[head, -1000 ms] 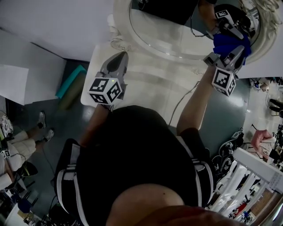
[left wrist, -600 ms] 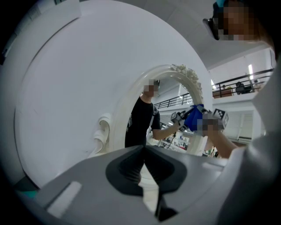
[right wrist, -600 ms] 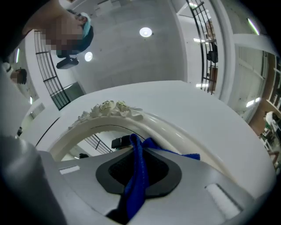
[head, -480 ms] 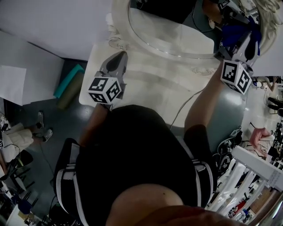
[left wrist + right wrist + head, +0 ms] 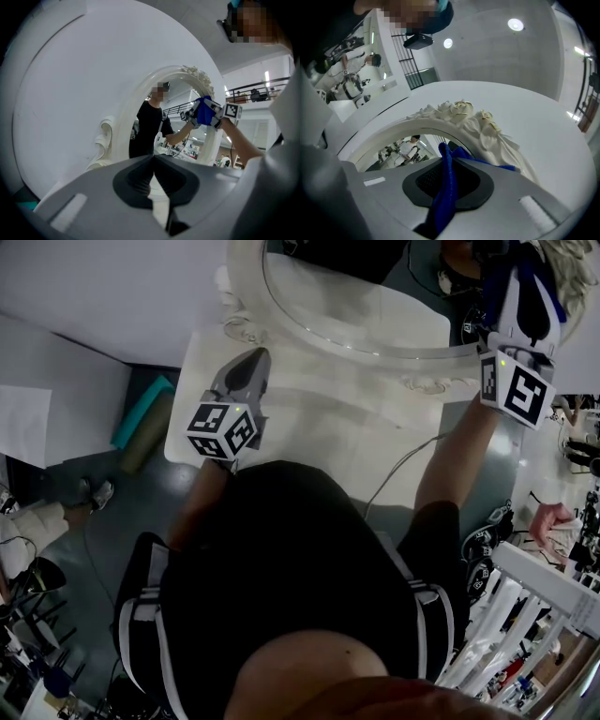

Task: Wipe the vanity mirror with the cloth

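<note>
Gripping one blue cloth [image 5: 444, 199] in right claw [image 5: 449, 161] | left claw [image 5: 153, 158] clenched empty | one vanity mirror [image 5: 375, 320]

Blue cloth [image 5: 443, 201]: soft fuzzy fabric, matt. The vanity mirror [image 5: 361, 301] has smooth, glossy, reflective glass. Its frame [image 5: 123, 123] is white, glossy and moulded, with raised rose relief on top. On the right hand-held gripper [image 5: 448, 163] the shell is smooth grey matt plastic; pads [image 5: 425, 180] dark, fine mesh-like texture, rubbery look. The left hand-held gripper [image 5: 153, 160] has the same grey matt plastic, with dark ribbed pads. Its marker cube [image 5: 223, 430] is matt with black-and-white print. White table [image 5: 319, 418]: smooth, slight sheen. Dark grey floor [image 5: 94, 559]: smooth, dull sheen. Black shirt [image 5: 281, 568]: matt cloth, white stripe trim on sleeves.
</note>
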